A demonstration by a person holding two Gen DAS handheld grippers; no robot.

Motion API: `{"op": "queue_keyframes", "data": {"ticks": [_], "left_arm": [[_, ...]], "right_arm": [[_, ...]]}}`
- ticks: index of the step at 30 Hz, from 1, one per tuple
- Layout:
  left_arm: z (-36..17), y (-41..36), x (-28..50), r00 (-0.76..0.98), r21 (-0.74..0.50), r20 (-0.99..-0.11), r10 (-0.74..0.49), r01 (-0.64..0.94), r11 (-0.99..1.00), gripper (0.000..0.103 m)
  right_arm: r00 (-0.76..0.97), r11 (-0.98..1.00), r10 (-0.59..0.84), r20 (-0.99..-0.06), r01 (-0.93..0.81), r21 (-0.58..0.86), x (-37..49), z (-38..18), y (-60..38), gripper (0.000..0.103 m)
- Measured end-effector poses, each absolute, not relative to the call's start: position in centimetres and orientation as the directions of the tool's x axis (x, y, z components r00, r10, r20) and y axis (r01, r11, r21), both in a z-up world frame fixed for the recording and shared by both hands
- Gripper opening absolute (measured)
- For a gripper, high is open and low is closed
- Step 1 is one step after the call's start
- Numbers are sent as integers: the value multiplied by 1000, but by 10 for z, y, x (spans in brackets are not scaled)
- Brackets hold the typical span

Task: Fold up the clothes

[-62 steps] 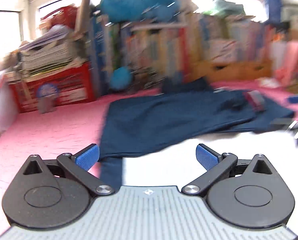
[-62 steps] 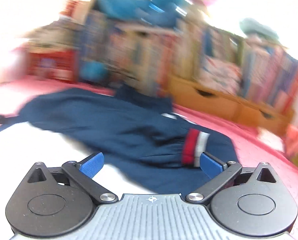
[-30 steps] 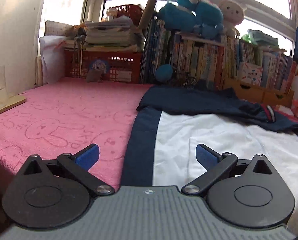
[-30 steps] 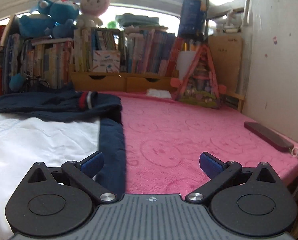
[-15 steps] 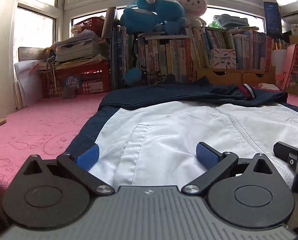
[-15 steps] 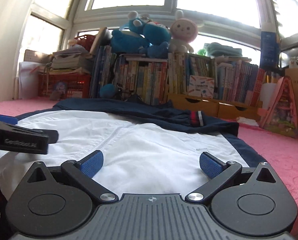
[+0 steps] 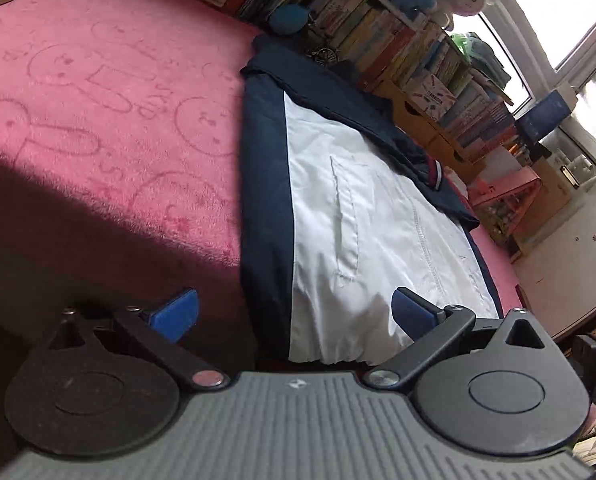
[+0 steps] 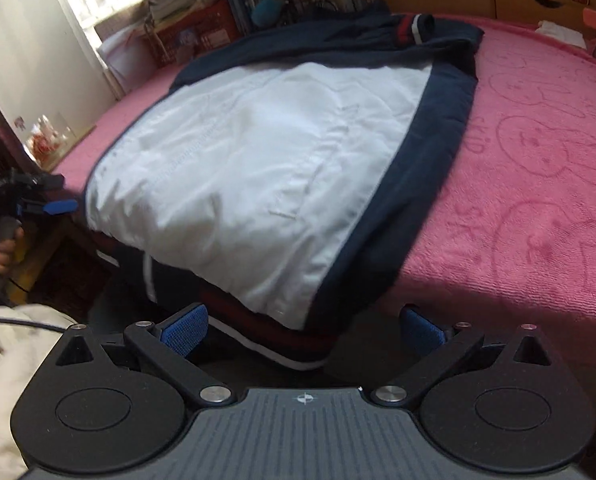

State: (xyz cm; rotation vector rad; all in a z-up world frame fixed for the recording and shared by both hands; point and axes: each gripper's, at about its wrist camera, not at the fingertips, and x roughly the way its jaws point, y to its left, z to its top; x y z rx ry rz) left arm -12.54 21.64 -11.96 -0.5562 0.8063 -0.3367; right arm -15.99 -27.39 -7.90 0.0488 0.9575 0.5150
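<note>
A white and navy jacket (image 7: 362, 208) lies flat on the pink bed cover (image 7: 98, 112), its hem hanging over the near edge; it also shows in the right wrist view (image 8: 258, 152). A navy sleeve with a red-white cuff (image 8: 412, 28) is folded across the far end. My left gripper (image 7: 294, 312) is open and empty, just short of the hem's left navy side. My right gripper (image 8: 304, 326) is open and empty, just short of the hanging red-striped hem (image 8: 266, 328). The left gripper also shows in the right wrist view (image 8: 38, 200) at the far left.
A shelf of books (image 7: 398, 36) with plush toys runs along the far side. A red crate (image 8: 194, 32) stands at the back left. A glass (image 8: 50, 136) sits on a wooden board at the bed's left edge. A wall is on the right.
Both grippers have lifted and tilted down from a low level view over the jacket to its near hem. The left has shifted towards the left side. Both stay open.
</note>
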Motion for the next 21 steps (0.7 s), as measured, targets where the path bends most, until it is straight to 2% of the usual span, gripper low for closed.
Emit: {"op": "queue_keyframes", "data": {"ticks": [3, 5, 7, 9, 10, 12, 13, 14, 17, 21], "left_arm": [[-125, 208, -123, 638, -591, -600, -482, 53, 805, 103], [-123, 203, -123, 643, -579, -600, -477, 63, 813, 103], [-119, 199, -123, 650, -564, -601, -465, 68, 823, 103], [-115, 200, -125, 663, -554, -600, -448, 60, 831, 103], [-113, 201, -127, 670, -552, -599, -438, 52, 833, 103], [-109, 205, -130, 690, -547, -593, -416, 34, 836, 103], [-106, 208, -132, 700, -543, -590, -403, 25, 839, 103], [-103, 211, -133, 710, -537, -588, -388, 15, 843, 103], [-93, 223, -136, 747, -514, -576, -332, -16, 857, 103], [-83, 235, -133, 789, -508, -547, -279, -49, 860, 103]], "right_arm": [[467, 890, 399, -789, -406, 209, -159, -104, -269, 101], [455, 864, 472, -755, -410, 293, -152, -110, -267, 99], [436, 828, 545, -716, -413, 379, -145, -113, -266, 93], [395, 805, 586, -707, -384, 453, -137, -117, -265, 75], [370, 795, 602, -707, -362, 487, -133, -119, -264, 71], [328, 763, 645, -690, -311, 566, -131, -118, -268, 45], [311, 741, 671, -673, -285, 607, -133, -114, -270, 40], [298, 720, 694, -656, -278, 636, -136, -105, -271, 30], [304, 651, 759, -576, -328, 685, -145, -66, -269, 26], [410, 593, 800, -439, -427, 682, -131, -6, -256, 23]]}}
